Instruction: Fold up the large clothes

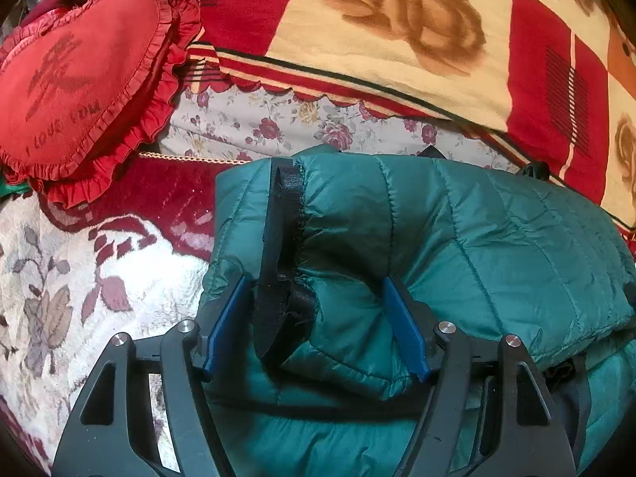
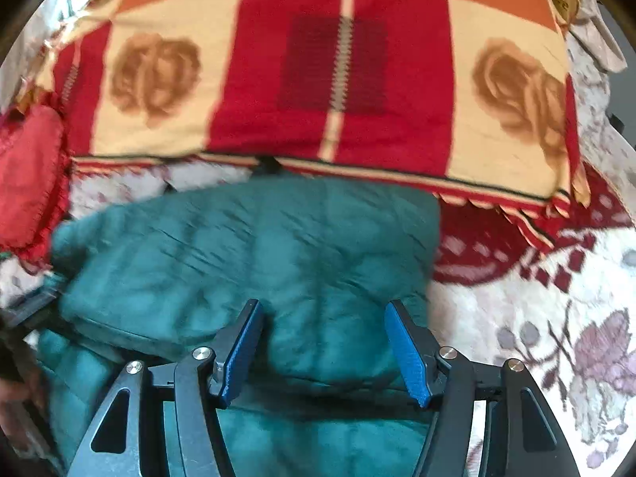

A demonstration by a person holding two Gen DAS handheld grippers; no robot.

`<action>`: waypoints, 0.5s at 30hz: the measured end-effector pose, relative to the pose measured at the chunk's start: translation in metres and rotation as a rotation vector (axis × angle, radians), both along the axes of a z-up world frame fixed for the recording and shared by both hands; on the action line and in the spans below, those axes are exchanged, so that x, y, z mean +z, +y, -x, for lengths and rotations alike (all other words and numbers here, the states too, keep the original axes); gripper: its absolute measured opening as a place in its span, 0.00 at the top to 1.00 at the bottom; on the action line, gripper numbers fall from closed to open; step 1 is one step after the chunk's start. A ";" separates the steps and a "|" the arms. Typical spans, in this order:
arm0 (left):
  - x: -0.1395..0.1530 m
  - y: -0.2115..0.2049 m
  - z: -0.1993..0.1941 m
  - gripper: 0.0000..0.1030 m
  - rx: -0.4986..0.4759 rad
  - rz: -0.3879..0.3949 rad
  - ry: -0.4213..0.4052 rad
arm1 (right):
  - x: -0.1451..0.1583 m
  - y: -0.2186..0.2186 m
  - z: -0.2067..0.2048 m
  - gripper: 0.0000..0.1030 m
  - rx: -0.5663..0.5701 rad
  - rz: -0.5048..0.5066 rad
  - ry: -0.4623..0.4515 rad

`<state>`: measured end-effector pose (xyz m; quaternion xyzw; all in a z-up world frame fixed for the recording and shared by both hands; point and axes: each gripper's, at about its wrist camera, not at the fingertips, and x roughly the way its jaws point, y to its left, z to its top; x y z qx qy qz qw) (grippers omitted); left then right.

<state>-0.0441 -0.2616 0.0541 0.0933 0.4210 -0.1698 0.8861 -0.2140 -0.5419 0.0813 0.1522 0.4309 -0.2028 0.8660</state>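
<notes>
Both tongs (image 1: 314, 290) (image 2: 324, 310) gape unclenched over the puffy, quilted green jacket (image 1: 477, 238), folded.

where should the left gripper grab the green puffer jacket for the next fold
Take the green puffer jacket at its black-trimmed cuff, coming from above and from the near side. The cuff end lies bunched on top between the left gripper jaws, a raised ridge they can pinch. Elsewhere the quilting is broad and flat.

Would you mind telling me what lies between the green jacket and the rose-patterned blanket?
In the left wrist view, a strip of flowered sheet shows between the green jacket and the rose-patterned blanket.
</notes>
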 end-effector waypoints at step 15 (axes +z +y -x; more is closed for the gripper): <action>-0.004 -0.004 0.000 0.26 -0.005 -0.033 -0.017 | 0.009 0.001 0.018 0.41 -0.022 -0.046 -0.046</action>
